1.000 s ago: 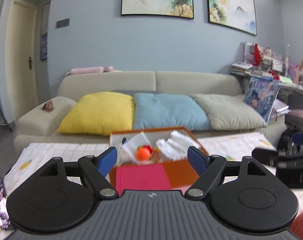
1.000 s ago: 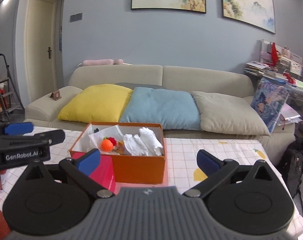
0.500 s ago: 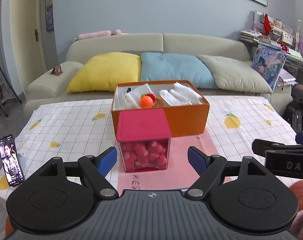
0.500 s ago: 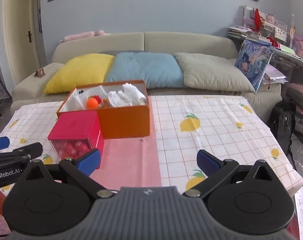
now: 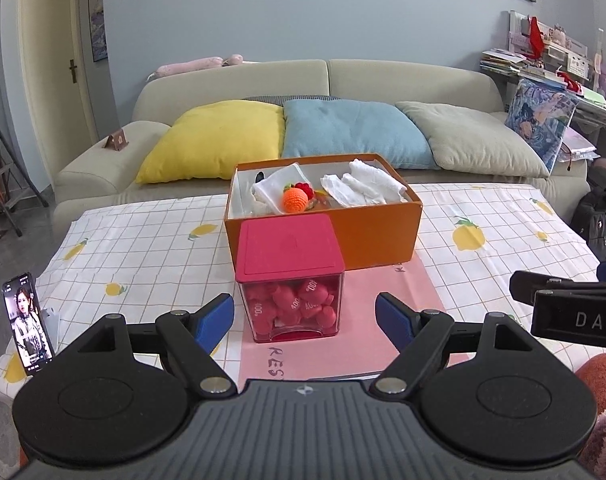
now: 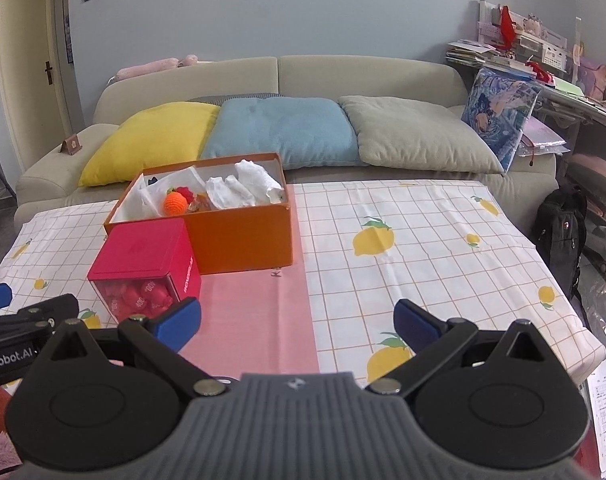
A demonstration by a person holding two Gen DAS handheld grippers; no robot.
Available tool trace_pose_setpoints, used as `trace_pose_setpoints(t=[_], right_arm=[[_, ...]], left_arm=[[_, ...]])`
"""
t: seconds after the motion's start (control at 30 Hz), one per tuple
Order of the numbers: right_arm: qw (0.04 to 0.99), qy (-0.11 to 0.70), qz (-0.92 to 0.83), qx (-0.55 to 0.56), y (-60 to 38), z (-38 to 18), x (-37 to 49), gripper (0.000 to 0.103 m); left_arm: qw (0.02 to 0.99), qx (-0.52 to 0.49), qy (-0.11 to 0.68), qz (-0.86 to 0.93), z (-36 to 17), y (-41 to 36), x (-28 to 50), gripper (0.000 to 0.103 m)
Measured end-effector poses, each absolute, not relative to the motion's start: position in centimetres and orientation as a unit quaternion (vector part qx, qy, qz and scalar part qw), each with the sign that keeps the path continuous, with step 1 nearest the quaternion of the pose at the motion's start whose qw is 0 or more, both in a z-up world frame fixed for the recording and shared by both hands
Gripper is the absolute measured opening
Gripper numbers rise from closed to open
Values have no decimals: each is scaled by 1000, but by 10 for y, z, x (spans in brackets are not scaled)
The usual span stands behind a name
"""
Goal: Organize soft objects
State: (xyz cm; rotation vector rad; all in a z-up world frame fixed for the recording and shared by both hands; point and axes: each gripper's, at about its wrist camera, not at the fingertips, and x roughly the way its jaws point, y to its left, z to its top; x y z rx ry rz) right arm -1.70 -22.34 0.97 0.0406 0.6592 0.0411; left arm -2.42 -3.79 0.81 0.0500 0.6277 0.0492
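So there's a big table with a lemon-print cloth [image 6: 423,240], and on it sits the orange box [image 5: 375,232] holding some white cloths [image 5: 363,188] and a crocheted orange ball [image 5: 295,200], with a red-lidded clear container [image 5: 290,252] of red soft bits touching its front. My left claw [image 5: 305,314] and right claw [image 6: 297,320] both hover above the near edge, spread wide and gripping nothing. Tiny phone [image 5: 27,322] is propped at the left corner.

Both the left gripper [image 5: 305,316] and right gripper [image 6: 297,322] are matte black, with ribbed grey housings, round disc hubs, silver pivot screws and blue-padded fingertips [image 5: 215,316].
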Motion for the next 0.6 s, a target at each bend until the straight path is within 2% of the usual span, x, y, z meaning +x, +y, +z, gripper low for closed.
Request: trace_pose_setpoints(t=[0.6], right_arm=[[954, 299, 21, 16, -226, 16, -23, 100]], left_arm=[[952, 24, 306, -5, 5, -41, -23, 94]])
